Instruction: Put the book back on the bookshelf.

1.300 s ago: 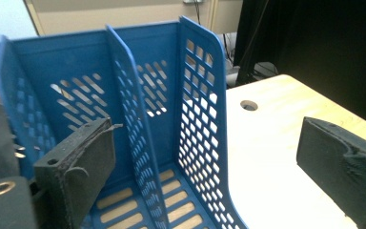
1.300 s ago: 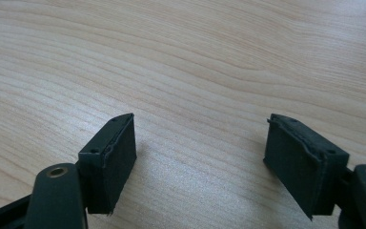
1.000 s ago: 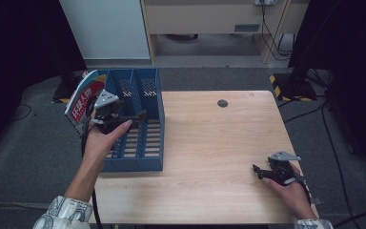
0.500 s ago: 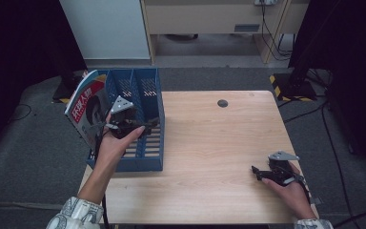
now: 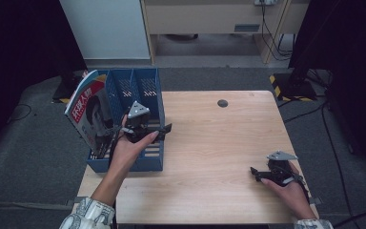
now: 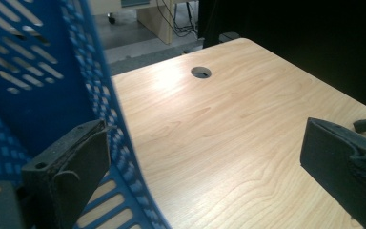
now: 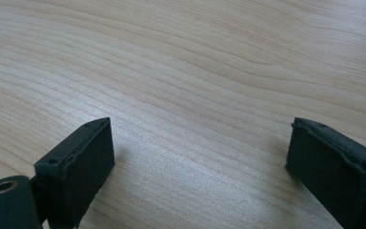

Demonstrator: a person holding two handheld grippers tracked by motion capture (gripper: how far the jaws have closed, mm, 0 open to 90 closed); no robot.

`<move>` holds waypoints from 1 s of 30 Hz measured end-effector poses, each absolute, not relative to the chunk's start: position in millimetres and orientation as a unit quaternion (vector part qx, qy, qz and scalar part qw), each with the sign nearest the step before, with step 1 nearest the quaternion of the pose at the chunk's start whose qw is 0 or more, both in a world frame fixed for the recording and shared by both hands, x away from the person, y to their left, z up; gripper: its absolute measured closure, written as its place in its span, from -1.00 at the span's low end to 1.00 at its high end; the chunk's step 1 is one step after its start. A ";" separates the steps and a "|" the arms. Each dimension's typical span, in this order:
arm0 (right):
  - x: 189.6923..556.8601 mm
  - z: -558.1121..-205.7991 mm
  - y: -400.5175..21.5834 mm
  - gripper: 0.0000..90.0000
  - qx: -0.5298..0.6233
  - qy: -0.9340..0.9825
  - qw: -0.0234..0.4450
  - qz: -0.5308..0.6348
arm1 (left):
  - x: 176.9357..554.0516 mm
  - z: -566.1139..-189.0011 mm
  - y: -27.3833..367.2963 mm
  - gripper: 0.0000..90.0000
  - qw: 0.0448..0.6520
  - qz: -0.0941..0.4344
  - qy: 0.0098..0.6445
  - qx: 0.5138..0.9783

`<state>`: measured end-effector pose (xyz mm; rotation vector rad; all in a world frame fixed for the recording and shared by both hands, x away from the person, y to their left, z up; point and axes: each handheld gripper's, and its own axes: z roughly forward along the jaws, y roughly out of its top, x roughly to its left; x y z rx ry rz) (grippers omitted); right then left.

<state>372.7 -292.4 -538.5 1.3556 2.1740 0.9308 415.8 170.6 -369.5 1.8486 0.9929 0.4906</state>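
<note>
Blue slotted file rack (image 5: 143, 119) sits at the table's (image 5: 219, 157) left edge, long axis running away from the person. A magazine (image 5: 88, 112) stands tilted in its leftmost slot, leaning out to the left.

Left gripper (image 5: 164, 130) hovers over the rack's right wall, jaws wide apart and holding nothing. In the left gripper view one jaw sits inside the blue wall (image 6: 100, 95), the other out over bare wood. So the wall lies between the jaws, not pinched.

Right gripper (image 5: 253, 171) rests low on the table near the right front corner, well apart from the rack. Its jaws have just been opening, nothing between them, only wood grain (image 7: 195, 95) below.

Left hand is far nearer; the likely next move is closing on the wall, or going left for the magazine.
</note>
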 end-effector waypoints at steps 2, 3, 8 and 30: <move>372.4 -538.5 -291.5 -0.83 0.489 0.780 0.204 0.332 | 415.5 -371.7 165.9 -0.95 0.474 0.197 0.403 0.757; 372.3 -538.5 -291.5 -0.83 0.489 0.781 0.203 0.332 | 415.7 -373.2 163.2 -0.95 0.476 0.193 0.401 0.759; 372.4 -538.8 -291.1 -0.84 0.489 0.780 0.204 0.332 | 415.9 -379.5 148.8 -0.94 0.474 0.183 0.397 0.764; 371.5 -538.6 -290.3 -0.85 0.493 0.779 0.206 0.328 | 415.2 -410.5 69.5 -0.93 0.460 0.153 0.364 0.795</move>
